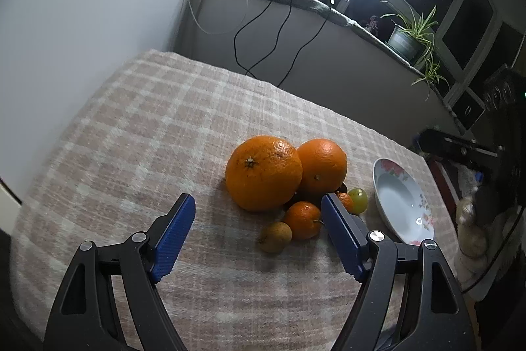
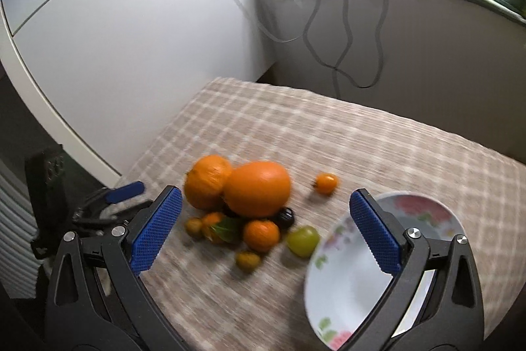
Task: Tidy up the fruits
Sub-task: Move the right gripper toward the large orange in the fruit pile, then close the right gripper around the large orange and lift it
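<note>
Left wrist view: we see the left gripper [image 1: 258, 206] wide open, holding nothing, fruit pile [image 1: 286, 183] at 12 o'clock, big orange [image 1: 263, 172] stem toward us. Right gripper [image 2: 264, 203] wide open, empty; plate [image 2: 345, 278] at 3 o'clock.

place: home room | cues: checked tablecloth [image 1: 157, 134]; windowsill potted plant [image 1: 411, 35]; floral plate [image 1: 402, 206]

Checked tablecloth [image 1: 131, 137], heaped fruit [image 1: 263, 173], flowered plate [image 1: 401, 206] beside it
</note>
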Tool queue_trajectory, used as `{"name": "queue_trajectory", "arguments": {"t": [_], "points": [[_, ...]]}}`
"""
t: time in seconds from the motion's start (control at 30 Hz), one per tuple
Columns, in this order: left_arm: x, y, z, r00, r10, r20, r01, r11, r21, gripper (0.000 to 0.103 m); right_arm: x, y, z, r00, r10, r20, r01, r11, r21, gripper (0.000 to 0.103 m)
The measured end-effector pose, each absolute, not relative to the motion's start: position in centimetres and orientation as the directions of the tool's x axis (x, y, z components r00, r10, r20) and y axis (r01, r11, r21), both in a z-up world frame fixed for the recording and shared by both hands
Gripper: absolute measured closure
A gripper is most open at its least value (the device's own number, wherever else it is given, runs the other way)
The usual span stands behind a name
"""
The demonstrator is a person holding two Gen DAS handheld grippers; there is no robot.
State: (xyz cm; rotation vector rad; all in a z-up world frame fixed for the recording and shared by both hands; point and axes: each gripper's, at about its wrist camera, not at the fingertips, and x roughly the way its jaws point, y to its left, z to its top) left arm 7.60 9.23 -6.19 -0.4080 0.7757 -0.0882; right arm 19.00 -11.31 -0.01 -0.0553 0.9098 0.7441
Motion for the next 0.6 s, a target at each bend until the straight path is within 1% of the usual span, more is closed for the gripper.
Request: {"name": "queue_trajectory", "arguments": {"t": [0.33, 0.6], "points": [[8.8, 9.6, -7.7, 0.695, -0.282, -0.661, -0.075, 0.887, -0.456, 0.025, 21.0, -4.7, -2.1, 0.224, 0.548, -0.806, -0.684, 0.677, 0.271, 0.000], [9.8, 9.8, -8.9, 0.683, -0.320, -0.657, -0.088, 0.857, -0.508, 0.032, 21.7, -1.0, -3.6, 0.146, 0.513, -0.846, -0.727, 0.635, 0.260, 0.000]]}}
